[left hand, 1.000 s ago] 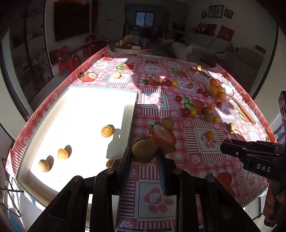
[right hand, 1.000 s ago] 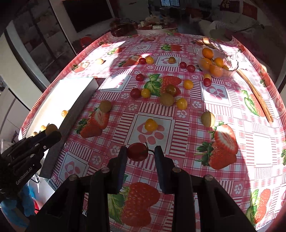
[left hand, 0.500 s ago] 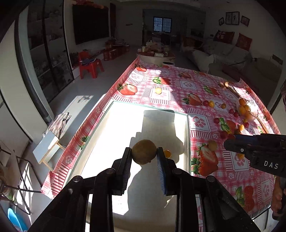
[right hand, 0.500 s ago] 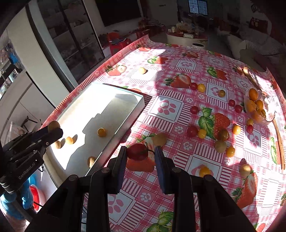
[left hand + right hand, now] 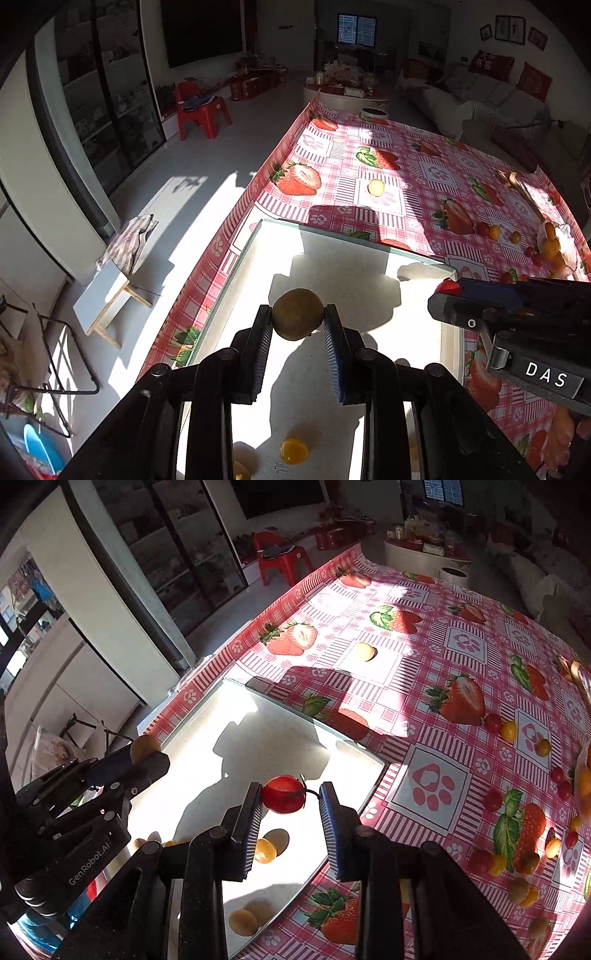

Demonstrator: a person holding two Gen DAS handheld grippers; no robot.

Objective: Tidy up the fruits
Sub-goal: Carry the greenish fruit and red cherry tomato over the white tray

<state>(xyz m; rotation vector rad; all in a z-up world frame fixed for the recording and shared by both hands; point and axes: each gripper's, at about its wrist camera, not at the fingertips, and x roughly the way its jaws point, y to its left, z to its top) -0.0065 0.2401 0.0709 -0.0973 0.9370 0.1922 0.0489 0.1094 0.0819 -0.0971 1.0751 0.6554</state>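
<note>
Brownish-green round fruit (image 5: pixel 297 314) sits pinched between the left gripper's (image 5: pixel 298 326) jaws, above the white rectangular tray (image 5: pixel 354 258). Between the right gripper's (image 5: pixel 290 805) jaws hangs a red cherry tomato (image 5: pixel 283 794), touching the left jaw, apart from the right, over the tray's right side. Small orange fruits (image 5: pixel 264 850) lie in the tray, near the surface's left edge.
</note>
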